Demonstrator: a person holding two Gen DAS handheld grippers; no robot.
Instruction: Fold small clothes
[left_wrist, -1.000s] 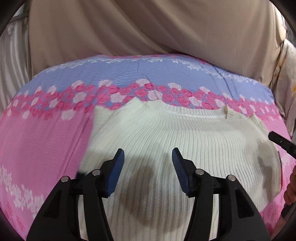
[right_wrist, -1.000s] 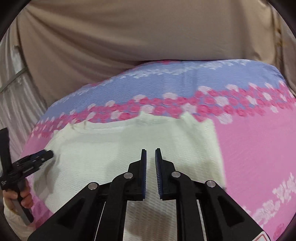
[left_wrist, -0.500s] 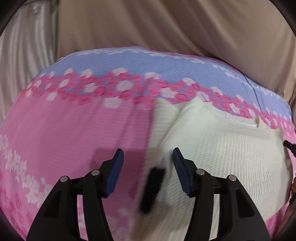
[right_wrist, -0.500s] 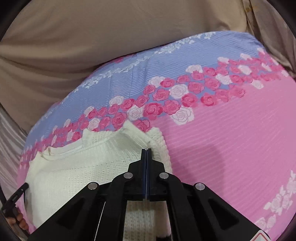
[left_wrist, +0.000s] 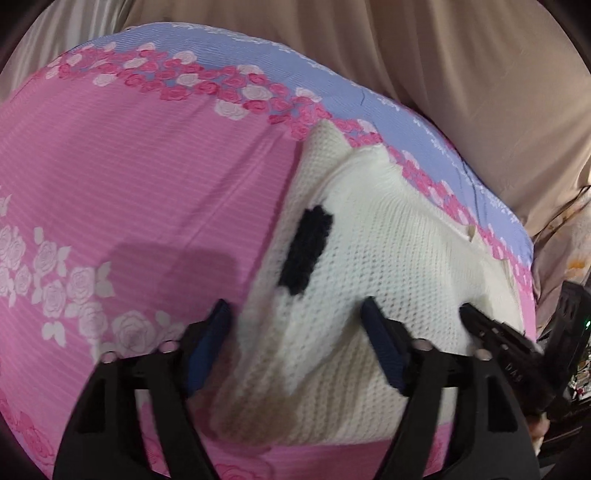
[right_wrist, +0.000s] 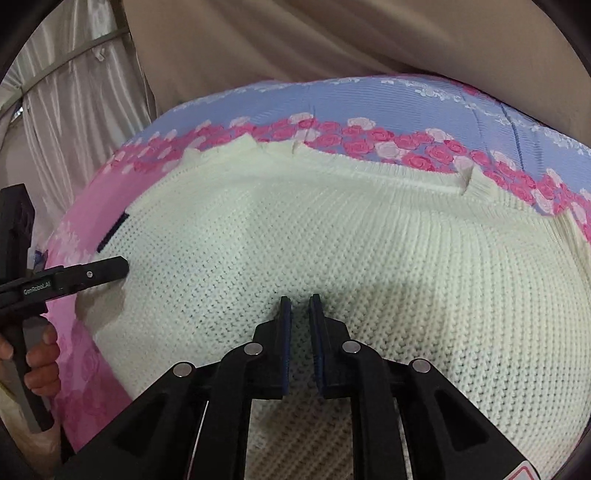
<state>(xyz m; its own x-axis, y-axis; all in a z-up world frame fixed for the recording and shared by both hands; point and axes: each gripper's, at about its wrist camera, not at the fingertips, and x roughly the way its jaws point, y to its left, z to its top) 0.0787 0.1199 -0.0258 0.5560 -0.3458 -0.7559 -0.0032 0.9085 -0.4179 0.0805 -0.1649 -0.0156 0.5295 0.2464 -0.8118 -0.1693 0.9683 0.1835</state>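
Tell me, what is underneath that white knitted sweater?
The sweater lies on a bedsheet, pink with rose bands and a blue stripe, which shows all around its edges. Whatever sits directly beneath the knit, such as folded-in sleeves, is covered and cannot be seen.

the left wrist view looks forward along its own fingers from low and close over the left edge of the cream knit sweater (left_wrist: 388, 258), facing the far flowered bedsheet (left_wrist: 129, 166) and beige curtain (left_wrist: 461, 74). the right wrist view sits just above the sweater's middle, facing the collar and the same curtain. both share the sweater and sheet, and each catches the other gripper at its side edge.
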